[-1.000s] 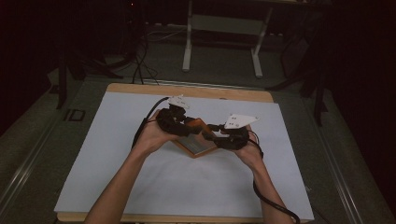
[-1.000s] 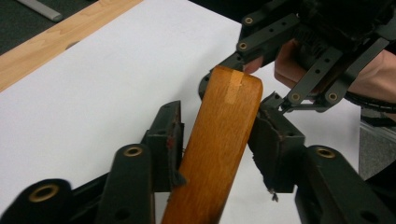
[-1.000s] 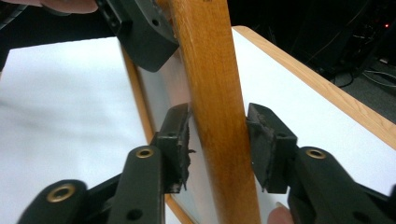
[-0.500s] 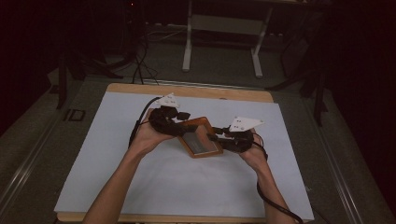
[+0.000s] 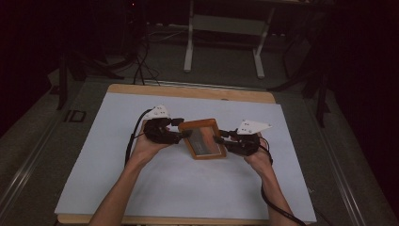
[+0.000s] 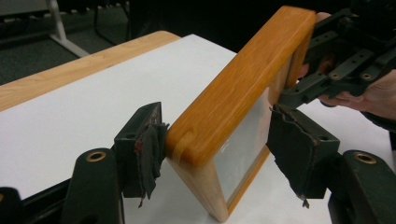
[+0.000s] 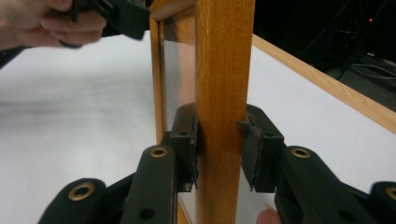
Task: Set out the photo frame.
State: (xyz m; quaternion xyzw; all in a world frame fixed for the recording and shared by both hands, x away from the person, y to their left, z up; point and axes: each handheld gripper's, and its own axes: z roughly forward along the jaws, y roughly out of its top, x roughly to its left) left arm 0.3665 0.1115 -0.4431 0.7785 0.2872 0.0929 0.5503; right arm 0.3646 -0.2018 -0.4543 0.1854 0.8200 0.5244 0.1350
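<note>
the glass-fronted wooden picture frame [image 5: 202, 137] is set mid-table over the white-topped wooden table [image 5: 188, 188], between the left gripper [image 5: 181, 134] and right gripper [image 5: 222, 140].

Orange-brown wooden frame [image 5: 203, 138], white tabletop [image 5: 188, 188]

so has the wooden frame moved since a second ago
Yes. Against the table's far wooden edge, the wooden frame has tipped from a steep edge-on tilt to lie flatter, glass up, between the left gripper and right gripper.
</note>
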